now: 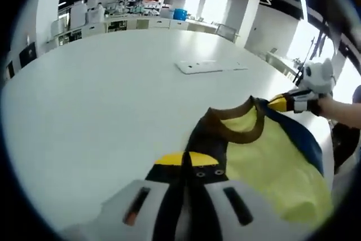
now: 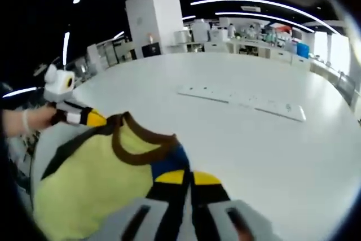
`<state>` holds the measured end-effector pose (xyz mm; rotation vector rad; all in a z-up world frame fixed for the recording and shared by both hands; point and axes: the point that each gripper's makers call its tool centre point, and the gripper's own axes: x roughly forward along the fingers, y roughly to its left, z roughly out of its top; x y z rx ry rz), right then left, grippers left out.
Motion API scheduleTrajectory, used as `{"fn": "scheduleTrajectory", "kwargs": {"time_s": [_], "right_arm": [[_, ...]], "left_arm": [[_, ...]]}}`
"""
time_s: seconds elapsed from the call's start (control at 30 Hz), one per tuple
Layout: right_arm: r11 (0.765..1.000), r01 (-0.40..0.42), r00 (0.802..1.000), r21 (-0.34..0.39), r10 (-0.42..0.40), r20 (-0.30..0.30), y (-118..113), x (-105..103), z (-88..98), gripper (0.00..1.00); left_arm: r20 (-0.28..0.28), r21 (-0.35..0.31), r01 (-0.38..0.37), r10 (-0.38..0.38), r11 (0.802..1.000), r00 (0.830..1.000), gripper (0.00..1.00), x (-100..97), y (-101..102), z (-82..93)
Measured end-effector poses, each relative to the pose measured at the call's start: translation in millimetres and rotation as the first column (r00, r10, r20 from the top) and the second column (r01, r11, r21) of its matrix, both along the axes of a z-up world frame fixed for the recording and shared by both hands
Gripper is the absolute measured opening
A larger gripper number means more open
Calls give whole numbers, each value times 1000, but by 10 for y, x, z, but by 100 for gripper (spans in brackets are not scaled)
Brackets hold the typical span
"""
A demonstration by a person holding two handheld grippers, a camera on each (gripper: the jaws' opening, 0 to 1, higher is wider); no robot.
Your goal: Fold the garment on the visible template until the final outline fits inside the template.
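Garment: yellow fabric garment with brown collar (image 1: 271, 150) is held above the white round table (image 1: 113, 100).
Left gripper (image 1: 188, 176): clenched on the garment's shoulder.
Right gripper (image 2: 186, 180): clenched on the other shoulder.
Left gripper view: blue garment back (image 1: 307, 139) is seen.

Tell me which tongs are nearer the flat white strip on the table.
Right, probably. The right tongs face the white strip directly ahead; the left tongs, clamping the garment at its other shoulder, sit farther aside.
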<state>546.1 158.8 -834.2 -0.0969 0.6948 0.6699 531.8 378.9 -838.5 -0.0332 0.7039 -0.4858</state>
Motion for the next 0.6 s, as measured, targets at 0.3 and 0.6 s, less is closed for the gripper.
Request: {"fn": "scheduleTrajectory", "kwargs": {"time_s": [0.3, 0.6], "right_arm": [[998, -70, 997, 0, 70, 28, 92, -224, 241, 34], [977, -209, 978, -41, 209, -9, 226, -739, 384, 88]], "left_arm": [[74, -32, 68, -66, 997, 995, 35, -112, -92, 305], [121, -59, 205, -197, 977, 973, 84, -553, -286, 672]]}}
